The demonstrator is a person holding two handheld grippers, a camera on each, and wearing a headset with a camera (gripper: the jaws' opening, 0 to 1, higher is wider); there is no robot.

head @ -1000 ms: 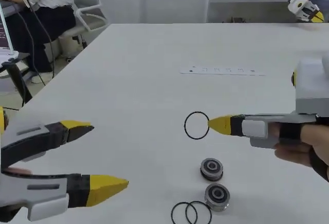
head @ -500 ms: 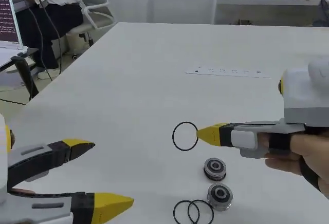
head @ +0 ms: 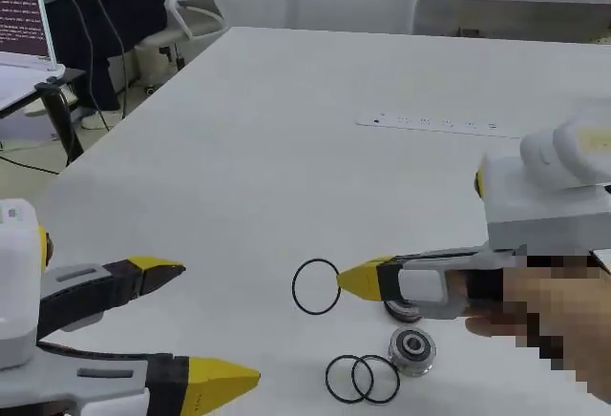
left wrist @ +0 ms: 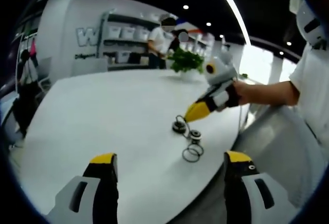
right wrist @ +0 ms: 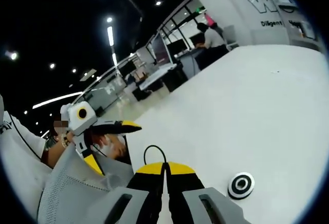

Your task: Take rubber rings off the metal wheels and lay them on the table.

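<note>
Head view: a white table (head: 267,130) is seen from above. The right gripper (head: 346,280) is held in from the right, its yellow-tipped jaws pressed together on the edge of a black rubber ring (head: 316,286). The ring juts out to the left of the tips, and whether it touches the table cannot be told. Just behind those jaws a metal wheel (head: 402,312) is partly hidden, and a second wheel (head: 412,350) is laid flat close by, nearer the viewer. Just beside that second wheel, on its left, a pair of rubber rings (head: 363,379) is laid flat, one overlapped with the other. The left gripper (head: 215,321) is held at lower left, well apart from these things, its jaws spread wide. A white strip (head: 439,125) is laid farther back on the table.

Left gripper view: this gripper's jaws are seen far apart at the bottom. Beyond them the wheels, the loose rings and the right gripper with its ring are grouped near the table's edge.

Right gripper view: the jaws are closed on the ring, which is seen rising from between the tips. One wheel is laid on the table to the right.
</note>
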